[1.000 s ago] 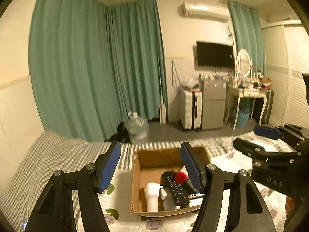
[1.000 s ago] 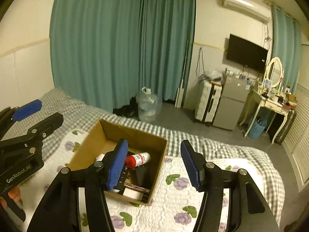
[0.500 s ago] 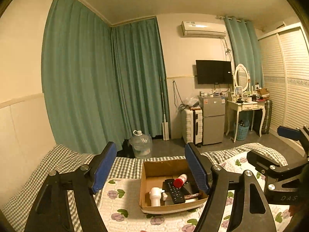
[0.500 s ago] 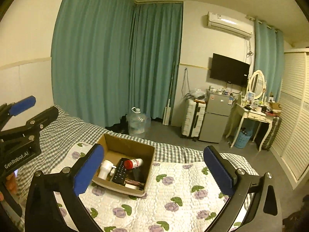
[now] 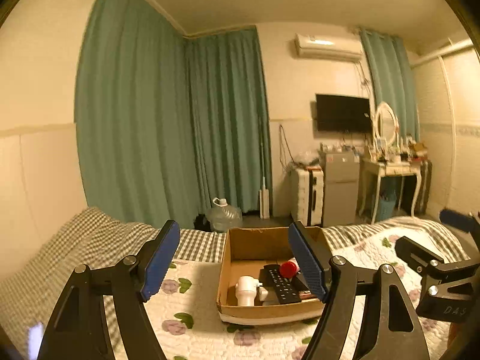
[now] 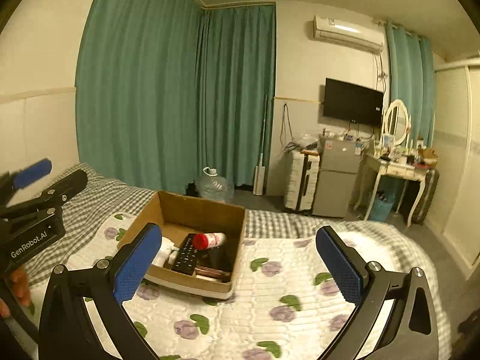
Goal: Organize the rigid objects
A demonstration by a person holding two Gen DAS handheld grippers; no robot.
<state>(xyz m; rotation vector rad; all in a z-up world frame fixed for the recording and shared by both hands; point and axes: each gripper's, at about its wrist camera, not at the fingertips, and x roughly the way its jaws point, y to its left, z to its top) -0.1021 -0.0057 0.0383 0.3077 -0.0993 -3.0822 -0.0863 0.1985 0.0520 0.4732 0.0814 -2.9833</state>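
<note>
An open cardboard box [image 5: 240,246] [image 6: 192,210] sits on the flowered quilt. Inside lie a black remote [image 5: 282,285] [image 6: 186,255], a red-capped white bottle [image 5: 289,268] [image 6: 210,240] and a white plastic fitting [image 5: 247,289]. My left gripper [image 5: 234,264] is open and empty, held back from the box and above the quilt. My right gripper [image 6: 240,267] is open wide and empty, to the right of the box. Each gripper shows at the edge of the other's view.
The quilt [image 6: 270,300] covers a bed with a checked sheet [image 5: 99,240]. Beyond the bed stand green curtains [image 6: 180,105], a water jug [image 6: 213,184], a suitcase [image 6: 300,184], a small fridge [image 6: 337,177] and a dressing table [image 6: 396,168].
Both grippers have drawn back and up from the box, which now looks smaller and further off. The right gripper's jaws have opened wider.
</note>
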